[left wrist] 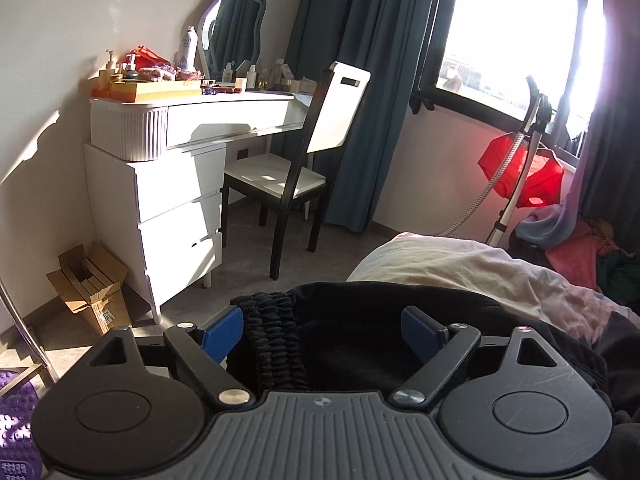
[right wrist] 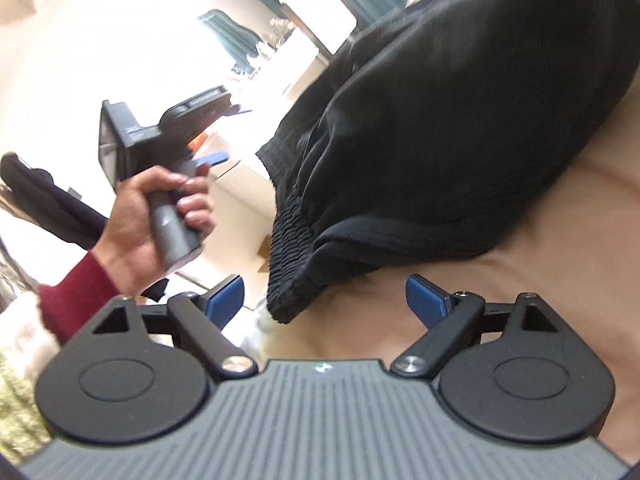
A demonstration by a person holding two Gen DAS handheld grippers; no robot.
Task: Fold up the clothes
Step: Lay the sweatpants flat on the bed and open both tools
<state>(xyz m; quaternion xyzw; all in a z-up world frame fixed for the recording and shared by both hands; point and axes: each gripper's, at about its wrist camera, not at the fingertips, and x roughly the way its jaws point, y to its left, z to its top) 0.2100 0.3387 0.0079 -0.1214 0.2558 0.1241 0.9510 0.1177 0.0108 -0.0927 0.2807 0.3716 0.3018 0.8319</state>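
**Both jaws spread at the waistband of the black garment**

The left gripper (left wrist: 322,330) has its jaws spread wide, and the black garment (left wrist: 360,344) lies between and under them. The ribbed elastic waistband (left wrist: 276,340) sits just inside the left blue pad (left wrist: 222,334), touching or nearly so; nothing is pinched. That placement suits a grab at the waist edge, the stiffest line of the cloth and, by judgement, the easiest to lift straight.

The right gripper (right wrist: 324,300) also has its jaws apart and bare. It hangs near the waistband's lower corner (right wrist: 288,300), with the garment (right wrist: 440,140) heaped ahead on the beige bed cover (right wrist: 540,280). The cloth is bunched, not flat, so the fold looks barely begun; taking two points along the waistband would likely let it be spread first.

In the right view the person's hand (right wrist: 160,216), in a red sleeve, grips the left tool's handle off the bed's edge.

Beyond the bed stand a white dresser (left wrist: 176,184), a chair (left wrist: 296,160) and a window (left wrist: 512,28).
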